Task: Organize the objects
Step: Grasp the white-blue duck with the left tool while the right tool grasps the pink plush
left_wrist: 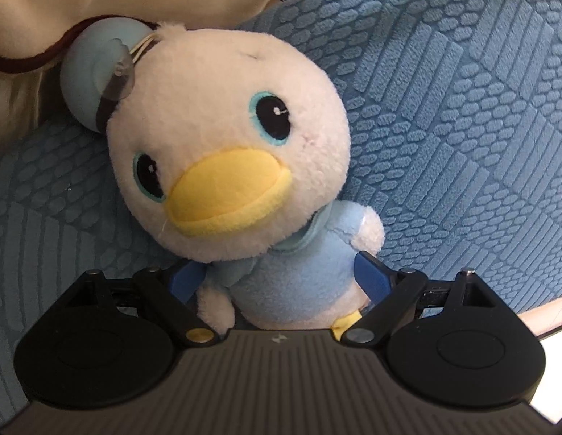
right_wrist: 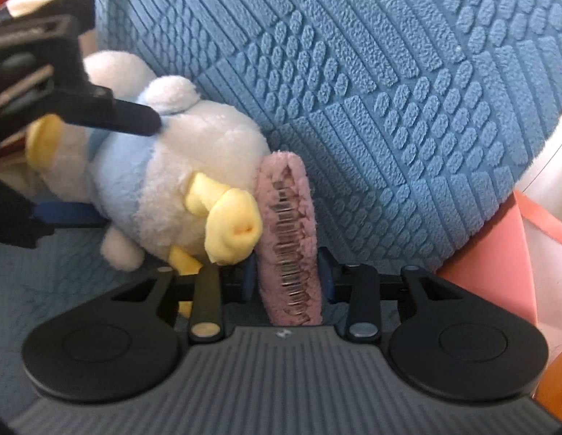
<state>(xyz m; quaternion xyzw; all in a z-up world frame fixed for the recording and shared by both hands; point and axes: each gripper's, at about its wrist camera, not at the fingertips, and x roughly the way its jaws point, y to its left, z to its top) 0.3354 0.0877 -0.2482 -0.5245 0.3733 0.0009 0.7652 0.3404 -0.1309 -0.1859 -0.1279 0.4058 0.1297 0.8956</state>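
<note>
Grippers, two: left gripper clamps one white plush duck in pale-blue shirt, head away, against blue quilted cushion; right gripper pinches one pink fuzzy zippered pouch, upright.

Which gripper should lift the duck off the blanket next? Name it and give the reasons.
Left. The left gripper already has its blue fingers clamped on both sides of the duck. The right gripper is shut on a pink pouch beside the duck, so it is occupied.

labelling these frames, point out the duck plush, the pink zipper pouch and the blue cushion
duck plush (left_wrist: 223,123): left wrist view, on its head
pink zipper pouch (right_wrist: 288,239): right wrist view, on the zipper
blue cushion (right_wrist: 389,90): right wrist view, on its textured front
</note>
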